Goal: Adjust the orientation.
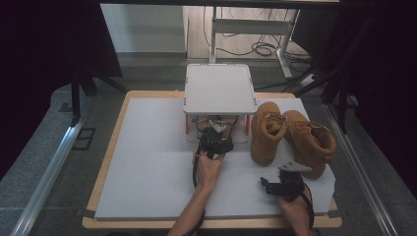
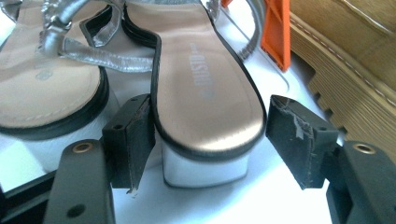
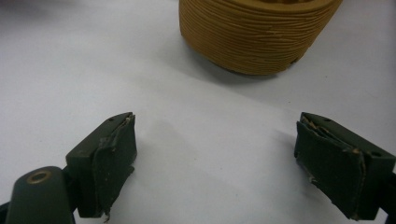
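**High view: left gripper at the sandals under the stand, right gripper idling near the boots**

High view is showing the left gripper reaching toward 12 o'clock, its tip sitting at the mouth of a white two-level stand at the far middle of the table. In the left gripper view, the jaws are standing apart on either side of the heel of a silver sandal; the left pad is sitting right against the sole's edge, though whether it is pressing is hard to tell, while the right pad is standing clear of it. A second sandal is lying just beside it at 9 o'clock, and an orange post of the stand is rising at 1 o'clock.

Moving right, two tan boots are lying side by side at 3 o'clock of the stand. The right gripper is hovering near the table's front edge, at 6 o'clock of the boots. In the right gripper view its jaws are gaping wide over bare table, with one boot's ribbed sole lying at 12 o'clock, well apart.
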Demonstrator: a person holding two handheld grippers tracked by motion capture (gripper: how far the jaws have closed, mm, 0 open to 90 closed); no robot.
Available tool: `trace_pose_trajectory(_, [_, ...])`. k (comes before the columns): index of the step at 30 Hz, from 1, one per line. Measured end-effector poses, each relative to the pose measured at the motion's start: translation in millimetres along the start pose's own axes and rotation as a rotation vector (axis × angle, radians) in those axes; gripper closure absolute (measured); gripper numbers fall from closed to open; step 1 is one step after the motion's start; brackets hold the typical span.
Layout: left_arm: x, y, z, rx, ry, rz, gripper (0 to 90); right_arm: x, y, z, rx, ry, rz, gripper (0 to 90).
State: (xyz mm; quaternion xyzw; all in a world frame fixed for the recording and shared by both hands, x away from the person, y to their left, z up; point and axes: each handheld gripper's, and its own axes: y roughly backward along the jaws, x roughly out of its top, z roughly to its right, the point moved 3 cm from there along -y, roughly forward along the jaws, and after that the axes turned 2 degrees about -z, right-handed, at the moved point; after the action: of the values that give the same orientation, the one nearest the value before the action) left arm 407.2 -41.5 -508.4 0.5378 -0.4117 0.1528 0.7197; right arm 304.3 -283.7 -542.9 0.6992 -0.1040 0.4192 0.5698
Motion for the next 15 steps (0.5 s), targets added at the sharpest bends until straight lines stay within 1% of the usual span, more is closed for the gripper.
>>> trace_pose_trajectory(4, [-6.1,10.0,0.2,-0.013,-0.012,0.01,33.7,0.0,0.0,0.0,0.0,0.0,0.0,12.9])
trace_pose_trajectory(8, [-12.4,20.2,-1.4,-0.026,-0.031,0.011,38.1,0.0,0.0,0.0,0.0,0.0,0.0,12.9])
trace_pose_trajectory(9, [-13.9,22.3,-2.0,-0.03,-0.038,0.01,42.1,0.0,0.0,-0.1,0.0,0.0,0.0,12.9])
trace_pose_trajectory(10, [-15.3,24.2,-2.6,-0.034,-0.045,0.009,42.1,0.0,0.0,-0.1,0.0,0.0,0.0,12.9])
trace_pose_trajectory(11, [-17.8,27.4,-3.8,-0.04,-0.055,0.008,45.6,0.0,0.0,-0.1,0.0,-0.001,-0.001,12.9])
trace_pose_trajectory(12, [-17.8,27.4,-3.8,-0.04,-0.055,0.008,48.3,0.0,0.0,-0.1,0.0,-0.001,-0.001,12.9])
trace_pose_trajectory(13, [-19.9,29.9,-4.5,-0.054,-0.064,0.008,48.3,0.0,0.1,-0.1,0.0,-0.001,-0.001,12.9])
trace_pose_trajectory(14, [-22.2,32.3,-4.7,-0.056,-0.083,0.004,53.4,0.0,0.1,-0.1,0.0,-0.001,-0.001,12.9])
trace_pose_trajectory(15, [-22.2,32.3,-4.7,-0.056,-0.083,0.004,55.8,0.0,0.1,-0.1,0.0,-0.001,-0.001,12.9])
